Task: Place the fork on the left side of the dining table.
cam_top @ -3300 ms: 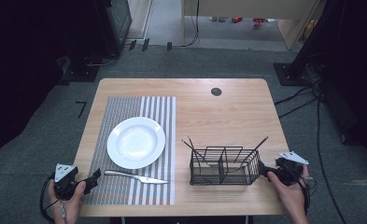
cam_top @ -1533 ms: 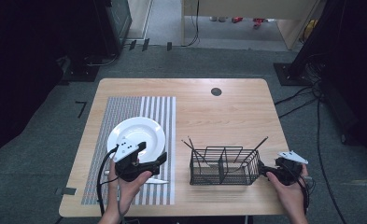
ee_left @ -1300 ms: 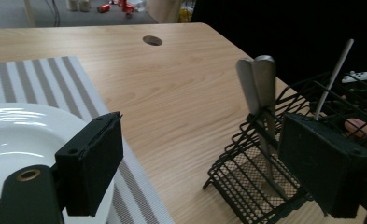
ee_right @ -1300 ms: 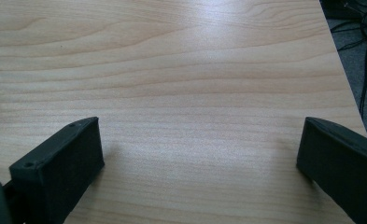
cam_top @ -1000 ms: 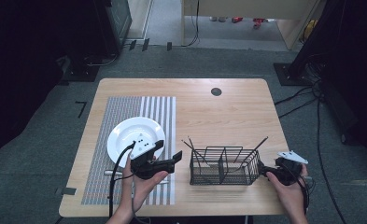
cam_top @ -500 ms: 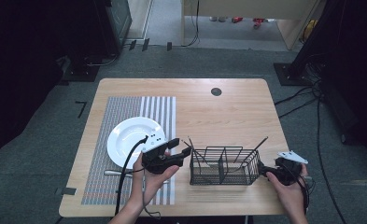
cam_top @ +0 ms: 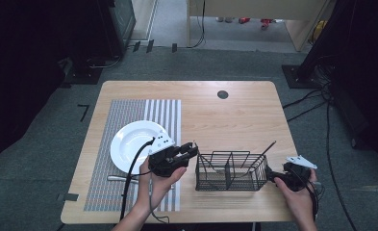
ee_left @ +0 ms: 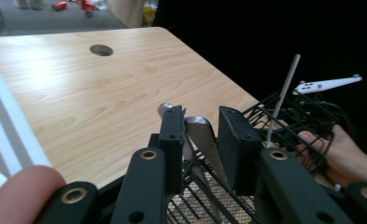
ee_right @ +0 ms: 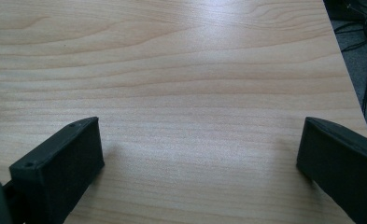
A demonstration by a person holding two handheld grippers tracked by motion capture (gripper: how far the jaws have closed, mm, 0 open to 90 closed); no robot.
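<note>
As my left gripper (ee_left: 201, 135) has just been closing on a metal utensil handle (ee_left: 203, 135) at the wire caddy's (cam_top: 231, 171) left end, right gripper (ee_right: 200, 154) gapes wide over bare table (ee_right: 181, 70).

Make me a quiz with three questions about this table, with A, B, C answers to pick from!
1. Where is the plate?
A. on the striped mat
B. inside a drawer
C. on the floor

2. What colour is the basket?
A. red
B. black
C. yellow

3. How is the right gripper?
A. wide open
B. shut on a cup
C. shut on a book

Answers:
1. A: the white plate lies on the mat's near half.
2. B: its wires are all black.
3. A: its two jaws stand far apart with bare wood between them.
</note>
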